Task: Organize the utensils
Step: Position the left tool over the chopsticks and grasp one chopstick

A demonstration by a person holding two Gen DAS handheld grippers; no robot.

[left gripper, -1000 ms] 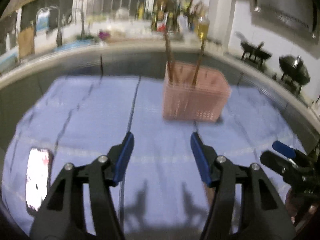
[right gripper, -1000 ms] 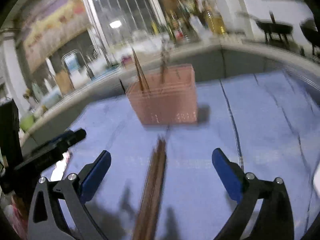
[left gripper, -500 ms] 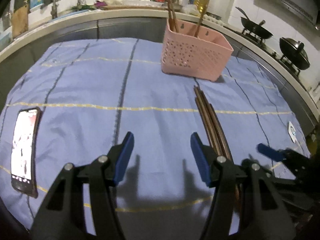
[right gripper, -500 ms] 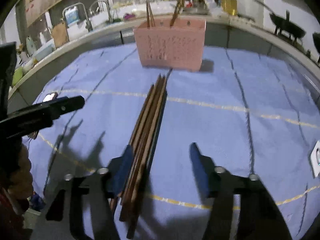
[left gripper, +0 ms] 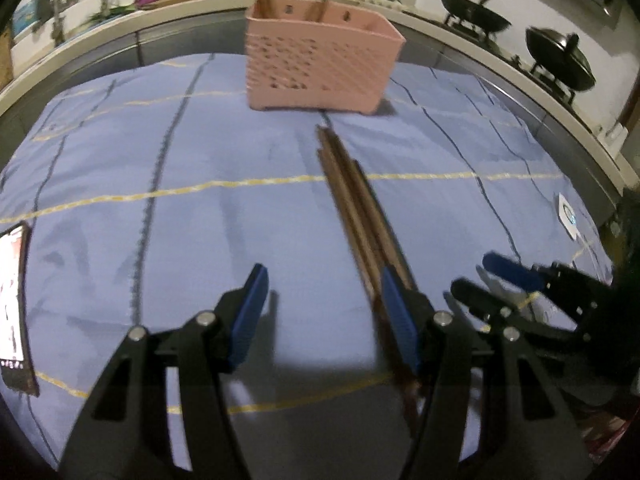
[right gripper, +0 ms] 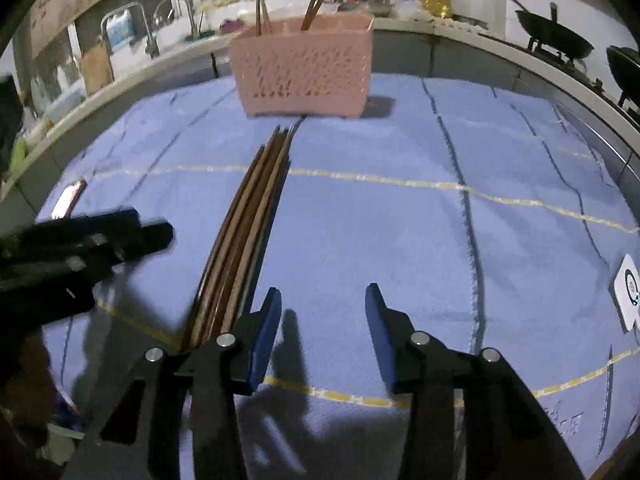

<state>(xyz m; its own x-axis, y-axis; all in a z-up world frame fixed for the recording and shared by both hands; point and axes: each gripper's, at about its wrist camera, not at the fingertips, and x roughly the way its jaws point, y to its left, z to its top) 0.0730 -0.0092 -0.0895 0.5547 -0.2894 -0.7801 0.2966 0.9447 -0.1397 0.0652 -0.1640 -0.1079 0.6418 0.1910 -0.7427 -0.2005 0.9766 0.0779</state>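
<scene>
I have a bundle of brown chopsticks (left gripper: 362,216) lying flat on the blue cloth (left gripper: 120,184), running lengthways toward the pink slotted basket (left gripper: 320,70) that stands at the far side with a few more sticks upright in it. Nothing lies between the bundle's far tips and the basket. A phone (left gripper: 12,292) sits face up at the cloth's left edge, a small white tag (right gripper: 628,290) at the right edge, and two dark woks (left gripper: 560,56) stand on the counter beyond. My left gripper (left gripper: 324,320) is spread with nothing between its pads; its right finger sits just beside the near end of the bundle. My right gripper (right gripper: 322,332) has just been closing, yet its pads are apart and empty, the bundle passing outside its left finger. Compared with a second ago, both views look more steeply down at the cloth, and the basket is sharper.
</scene>
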